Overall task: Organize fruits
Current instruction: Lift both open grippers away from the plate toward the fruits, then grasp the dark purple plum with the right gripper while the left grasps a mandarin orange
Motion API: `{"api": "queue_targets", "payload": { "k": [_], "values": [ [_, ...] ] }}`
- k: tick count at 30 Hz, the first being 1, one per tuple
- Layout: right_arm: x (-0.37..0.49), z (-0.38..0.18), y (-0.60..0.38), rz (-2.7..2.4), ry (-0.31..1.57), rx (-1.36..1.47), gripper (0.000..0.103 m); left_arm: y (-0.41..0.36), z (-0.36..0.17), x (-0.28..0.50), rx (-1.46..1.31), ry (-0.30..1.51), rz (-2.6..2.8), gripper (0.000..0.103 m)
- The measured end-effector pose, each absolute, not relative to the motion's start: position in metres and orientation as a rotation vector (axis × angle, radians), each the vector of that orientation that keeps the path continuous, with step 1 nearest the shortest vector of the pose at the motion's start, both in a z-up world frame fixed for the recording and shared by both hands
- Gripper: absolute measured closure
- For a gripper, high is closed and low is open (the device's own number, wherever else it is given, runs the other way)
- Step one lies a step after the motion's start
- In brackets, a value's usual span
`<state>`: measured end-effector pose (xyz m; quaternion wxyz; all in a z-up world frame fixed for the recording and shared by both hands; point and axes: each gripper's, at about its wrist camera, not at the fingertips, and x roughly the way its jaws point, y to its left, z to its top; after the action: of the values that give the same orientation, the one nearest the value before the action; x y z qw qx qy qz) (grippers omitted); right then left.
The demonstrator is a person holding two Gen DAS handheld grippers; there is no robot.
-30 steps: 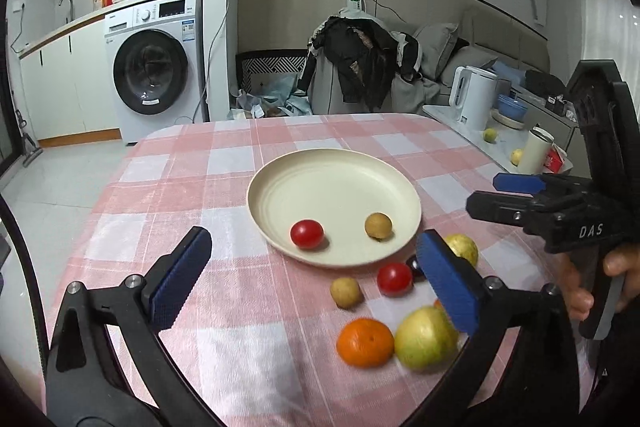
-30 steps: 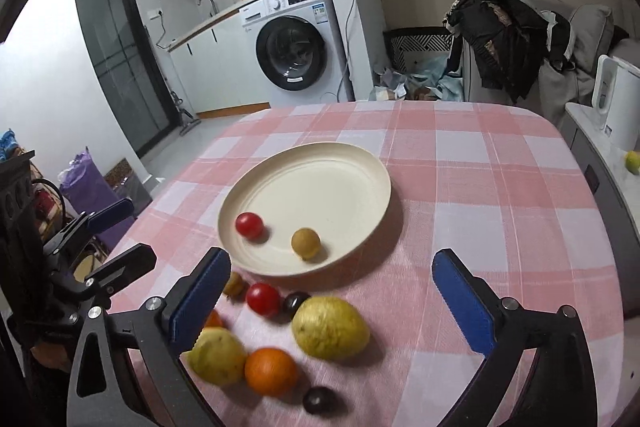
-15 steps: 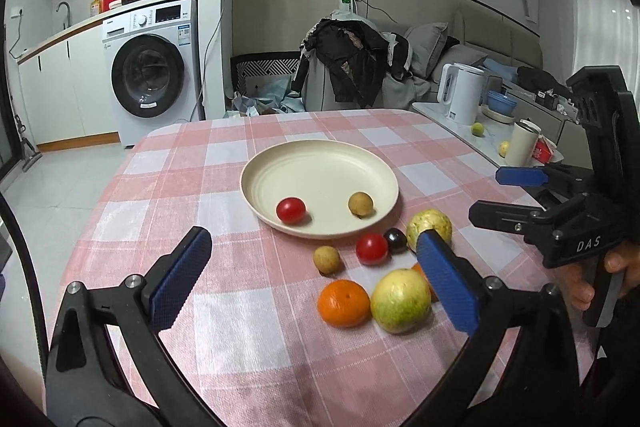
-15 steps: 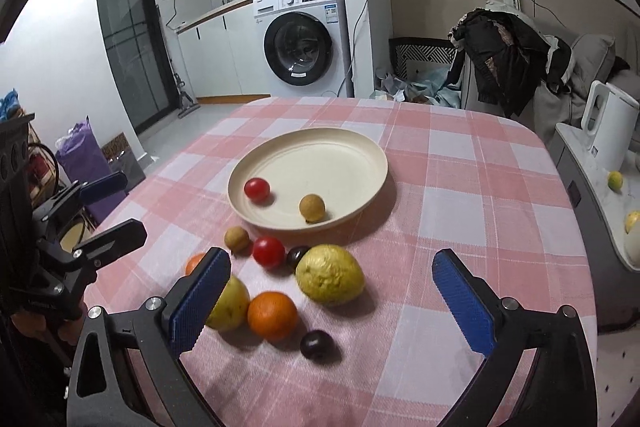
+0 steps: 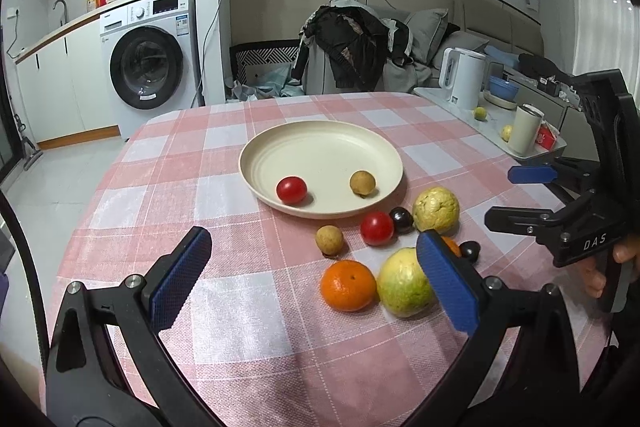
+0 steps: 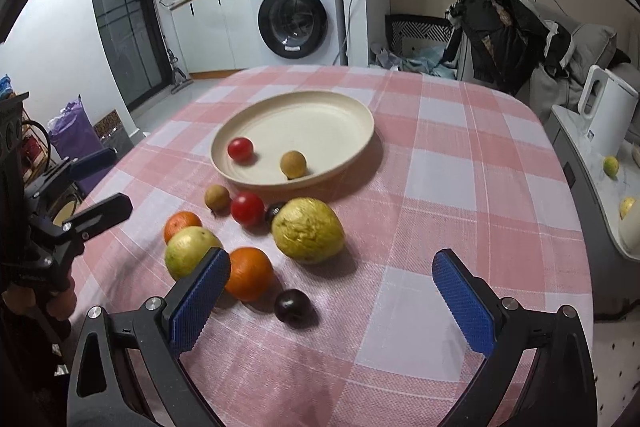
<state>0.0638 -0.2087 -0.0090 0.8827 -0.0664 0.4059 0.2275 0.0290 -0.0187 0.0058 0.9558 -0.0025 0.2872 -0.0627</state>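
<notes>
Pink-checked cloth covers the table (image 5: 248, 315); in the left view the left gripper (image 5: 316, 279) hangs with fingers spread and empty over the near edge; the plate (image 5: 320, 143) already holds a tomato (image 5: 291, 189) and a longan (image 5: 362, 182), likely sorted there, while an orange (image 5: 348, 285) and a guava (image 5: 402, 283) wait touching beside it.

In the right view the right gripper (image 6: 332, 303) is likewise spread, holding nothing; a larger guava (image 6: 308, 230) lies near the plate, its long axis slanting left to right; a plum (image 6: 292, 304) sits nearest the fingers, probably the easiest pick.
</notes>
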Motion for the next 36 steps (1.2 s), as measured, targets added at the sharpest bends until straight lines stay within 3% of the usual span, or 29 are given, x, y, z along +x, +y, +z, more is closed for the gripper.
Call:
{"api": "queue_targets", "payload": {
  "k": [36],
  "values": [
    [0.065,-0.053,-0.192,0.484,1.002,-0.323,0.0,-0.014,-0.051,0.069,0.061,0.826,-0.127,0.001]
  ]
}}
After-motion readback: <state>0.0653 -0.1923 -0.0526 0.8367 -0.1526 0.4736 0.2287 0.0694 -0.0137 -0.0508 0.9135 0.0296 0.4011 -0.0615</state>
